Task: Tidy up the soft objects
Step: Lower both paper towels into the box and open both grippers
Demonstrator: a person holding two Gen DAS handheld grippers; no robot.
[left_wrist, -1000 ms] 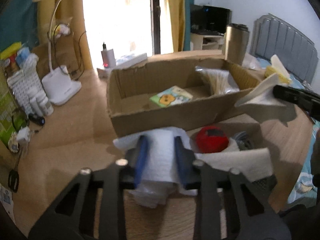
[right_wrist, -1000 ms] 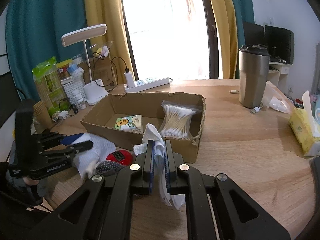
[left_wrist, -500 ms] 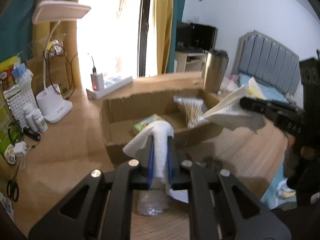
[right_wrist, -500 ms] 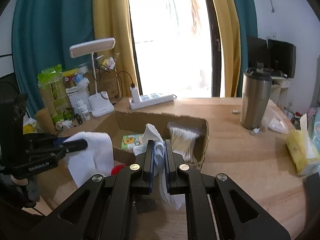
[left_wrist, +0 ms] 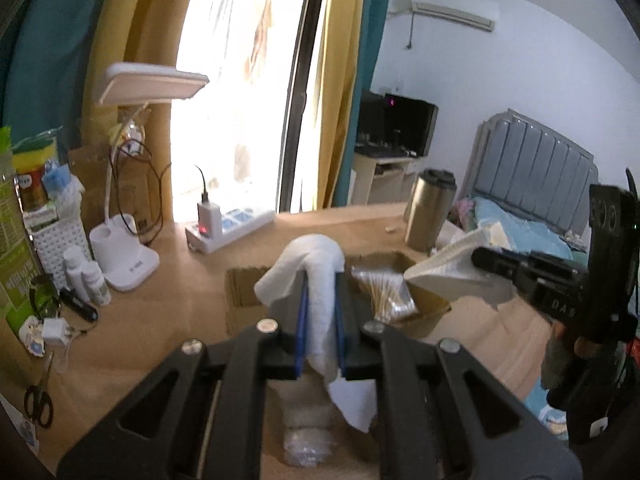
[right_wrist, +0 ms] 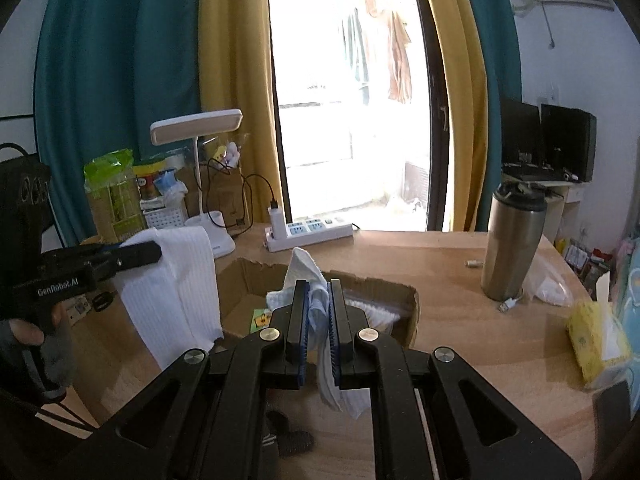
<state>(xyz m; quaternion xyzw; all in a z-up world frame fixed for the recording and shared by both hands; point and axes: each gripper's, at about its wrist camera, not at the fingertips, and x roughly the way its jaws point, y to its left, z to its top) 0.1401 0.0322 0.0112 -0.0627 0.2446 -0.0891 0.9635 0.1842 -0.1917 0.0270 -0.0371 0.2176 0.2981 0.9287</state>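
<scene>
The left gripper (left_wrist: 320, 312) is pinching a white ribbed cloth (right_wrist: 176, 280), and the right gripper (right_wrist: 318, 312) is pinching a crumpled tissue (right_wrist: 308, 268); both are hanging above the bench (right_wrist: 440, 264). At twelve o'clock the cardboard box (right_wrist: 400, 292) is sitting low, so a dangling tail is likely snagging its rim, tugging fabric loose.

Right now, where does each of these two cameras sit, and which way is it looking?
Left wrist: on the left tongs, looking along them over the cardboard box toward the bed; white cloth pinched, right tongs showing.
Right wrist: on the right tongs, facing the window; left tongs showing.
Shared: box, lamp, steel cup.
</scene>
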